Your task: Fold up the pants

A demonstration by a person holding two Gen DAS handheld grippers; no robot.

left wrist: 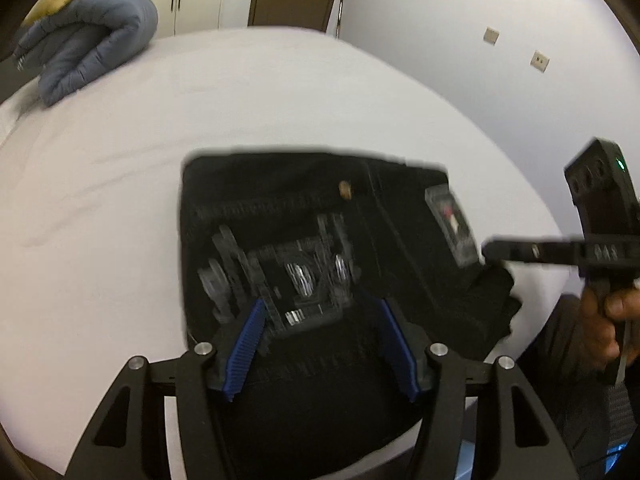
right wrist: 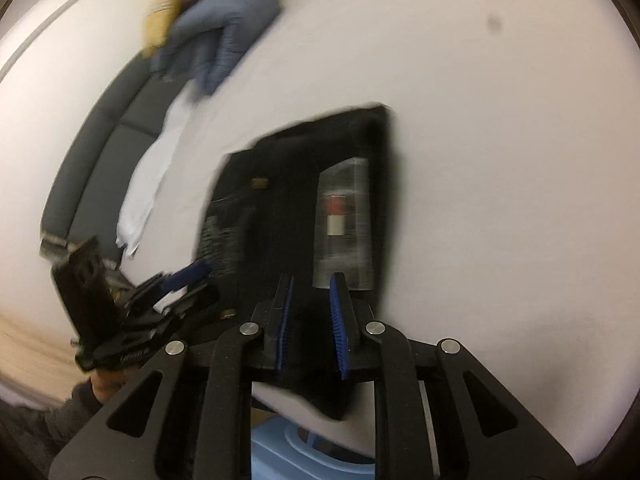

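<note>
Left wrist view: black pants (left wrist: pixel 304 216) lie folded at frame centre on white bed (left wrist: pixel 120 200), bare sheet all round; bed edge runs along bottom & right. Left gripper (left wrist: pixel 320 344) jaws stand wide over the cloth, nothing pinched. Right gripper (right wrist: pixel 312 316) jaws narrow, fabric betw. them; grip unclear. Blue duvet (left wrist: pixel 88 44) upper left, well apart.

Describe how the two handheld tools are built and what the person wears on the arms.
Each tool, left and right, has matte black linkage arms with silver pivot pins and ribbed blue pads. The right tool's black body carries a green light. A dark sleeve covers the left arm.
</note>
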